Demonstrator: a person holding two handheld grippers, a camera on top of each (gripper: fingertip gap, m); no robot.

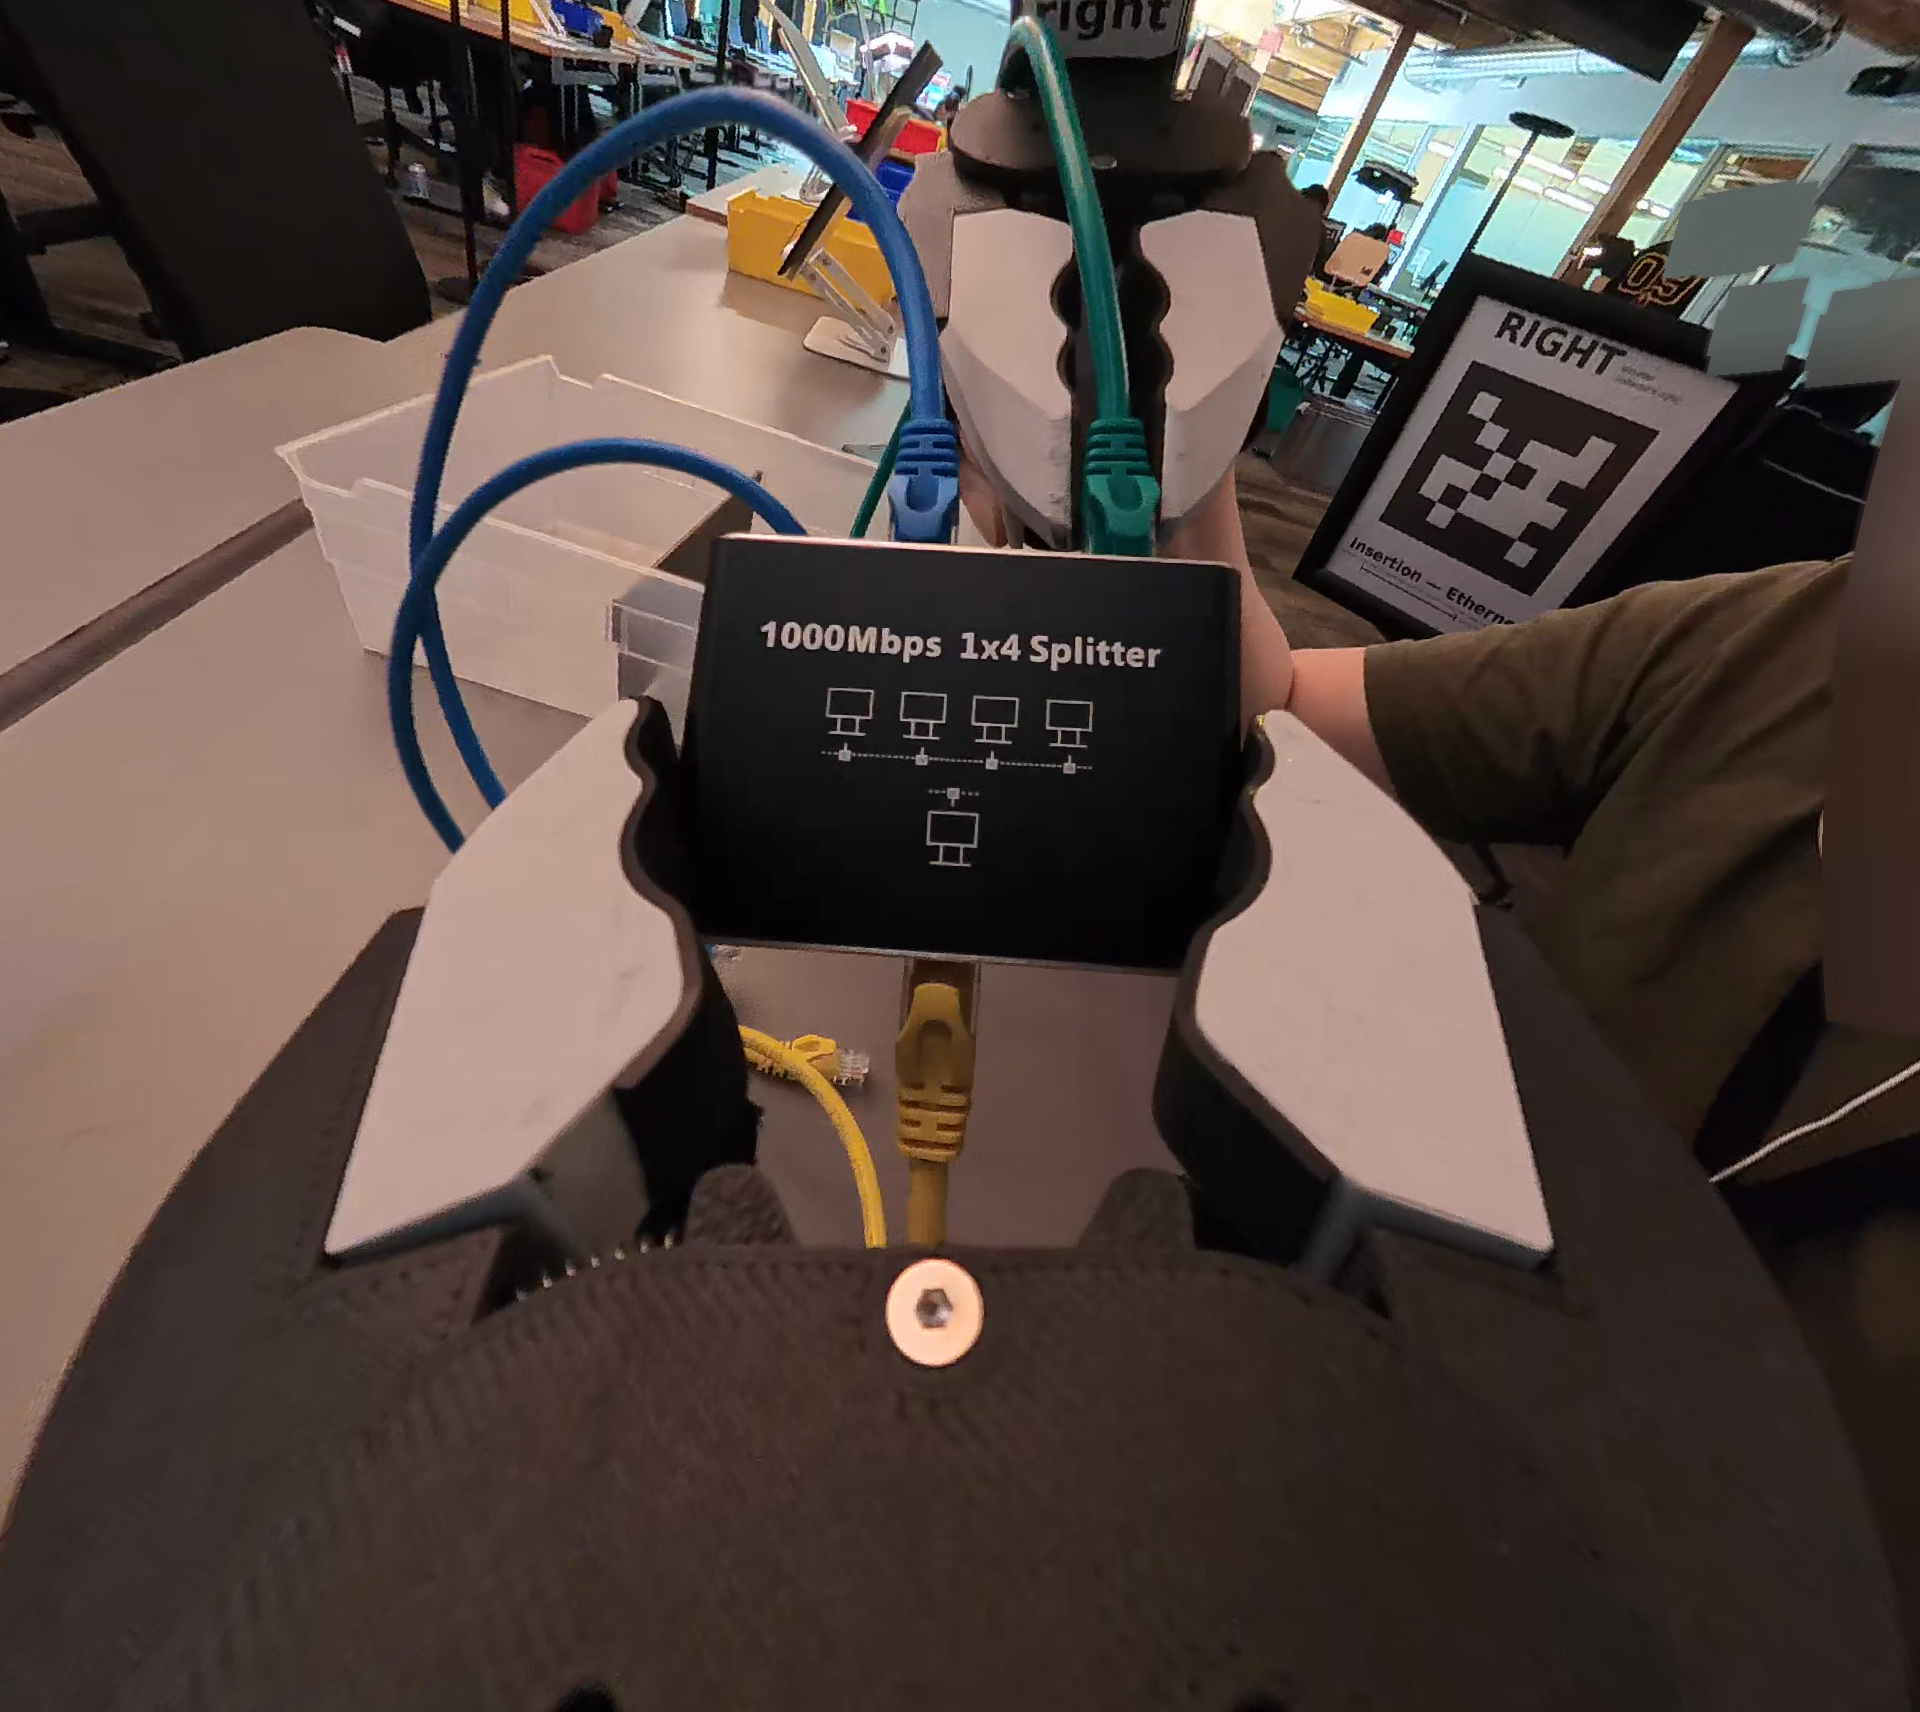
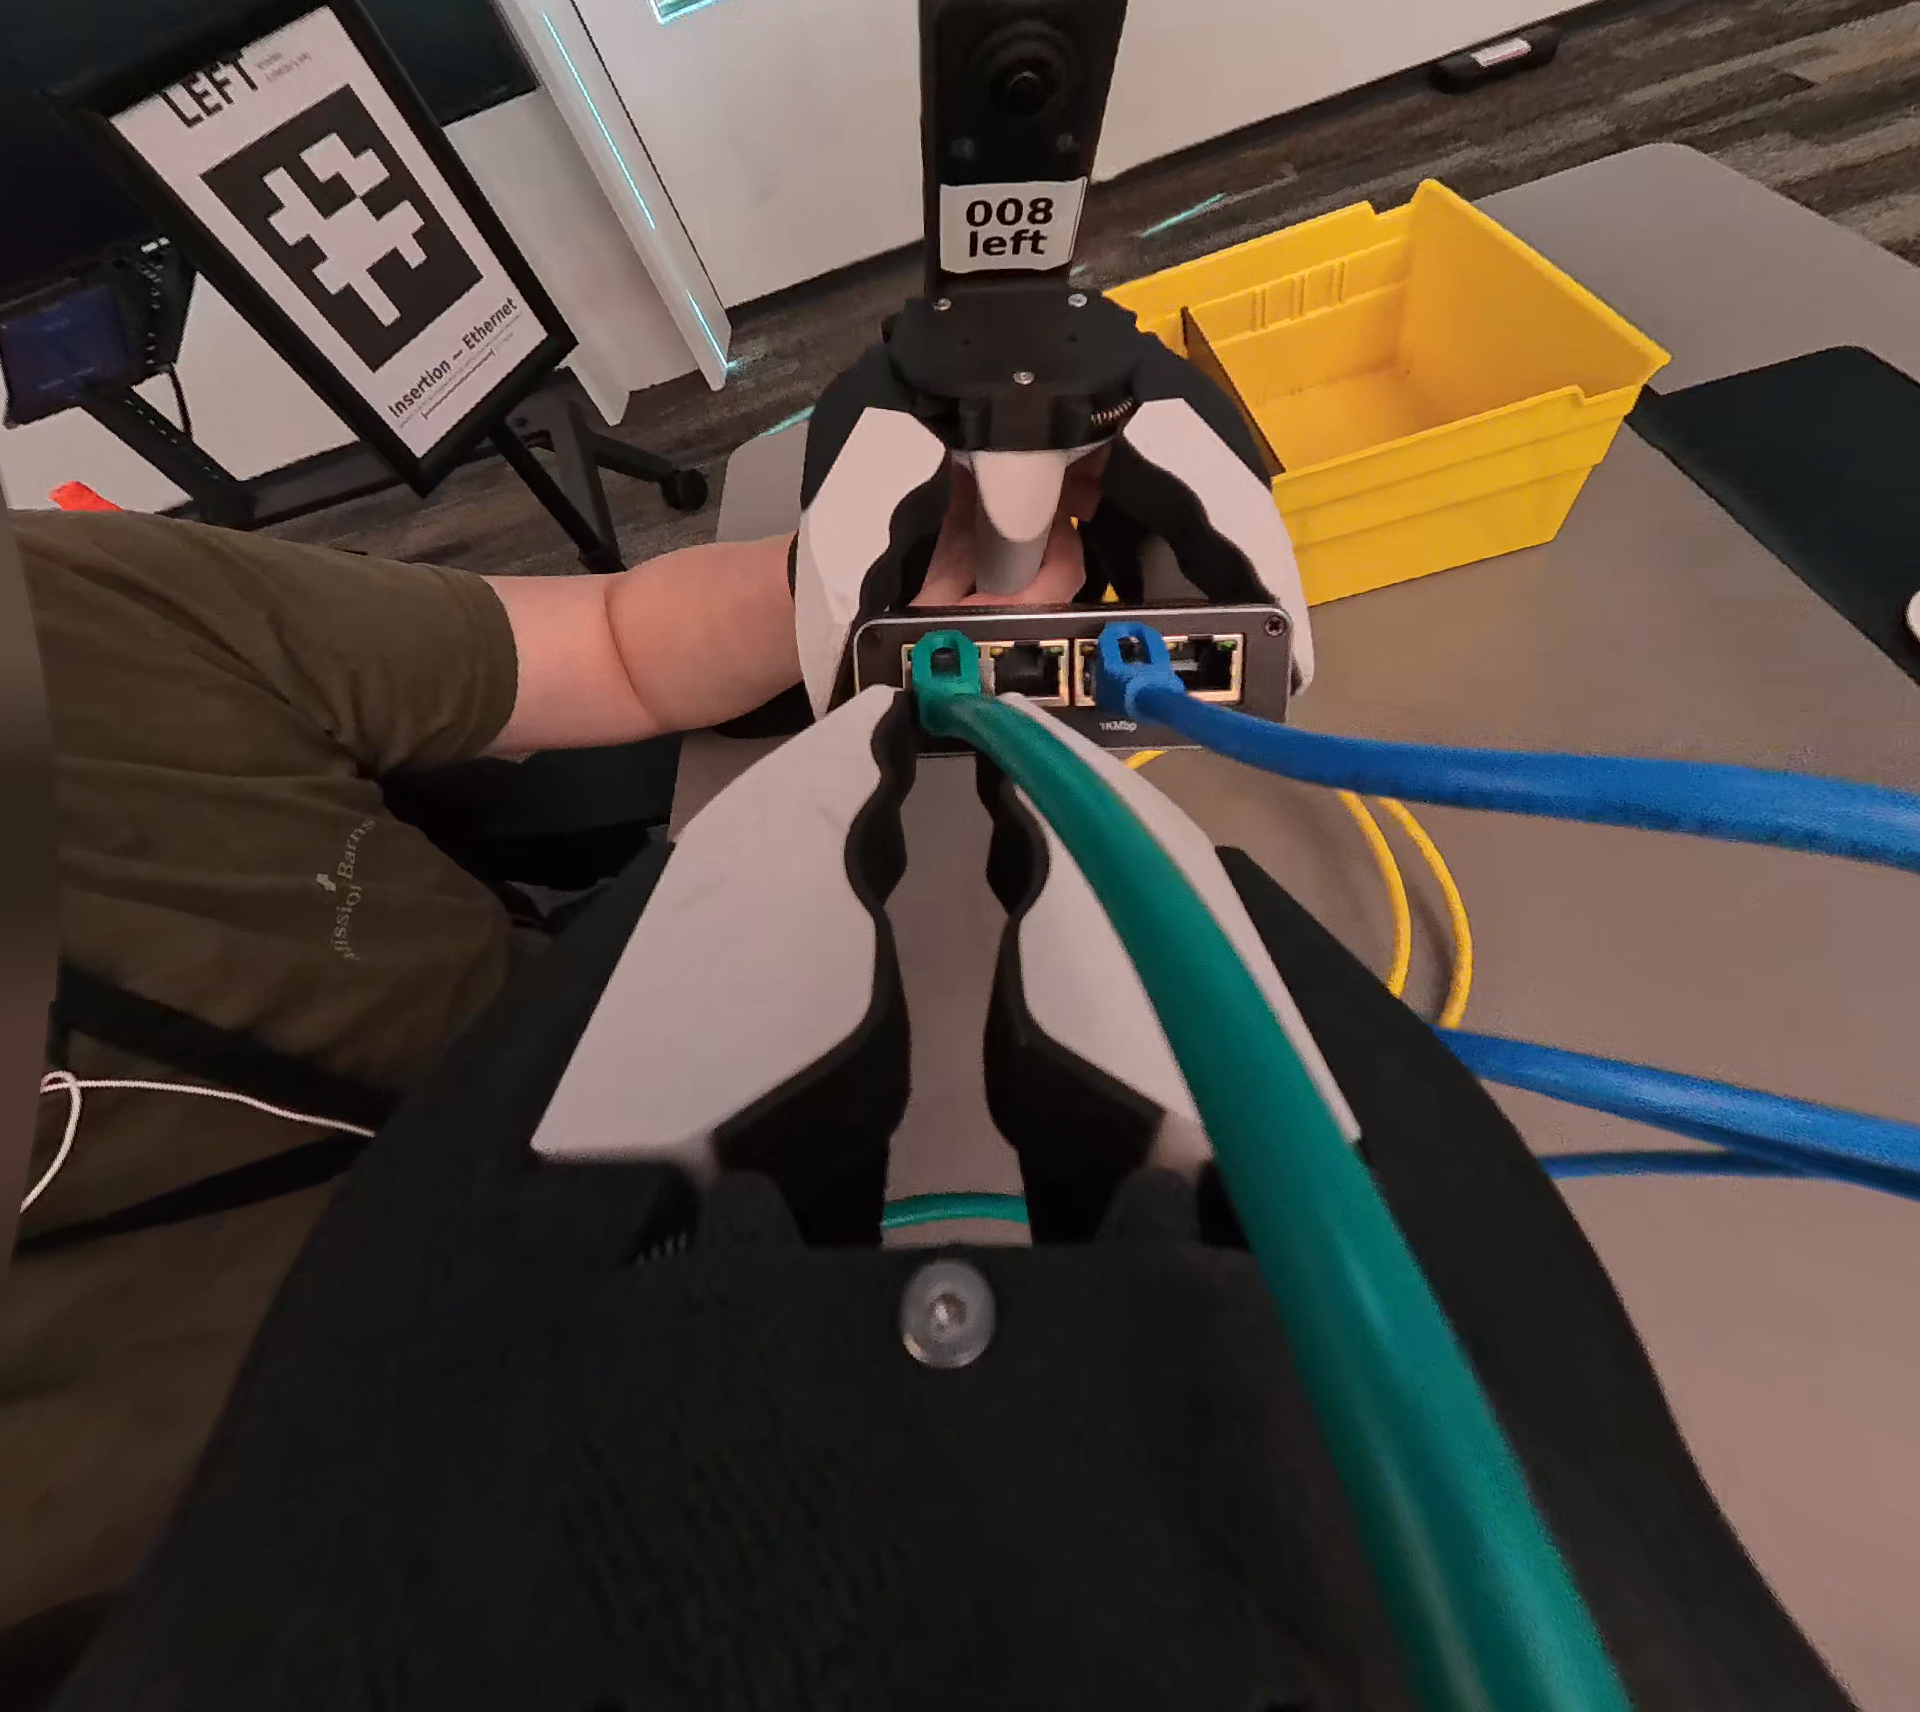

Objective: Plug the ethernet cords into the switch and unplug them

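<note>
Left hand-held gripper [image 1: 951, 831] level, clamping black switch [image 1: 961, 748], right hand-held gripper [image 2: 940, 737] opposite, narrowed around green cord [image 2: 1143, 914]

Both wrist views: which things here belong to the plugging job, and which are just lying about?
In the job:
- black switch, clamped by left hand-held gripper
- green cord, at right hand-held gripper
- blue cord
- yellow cord

Lying about:
- yellow bin
- clear tray
- framed marker sign
</note>
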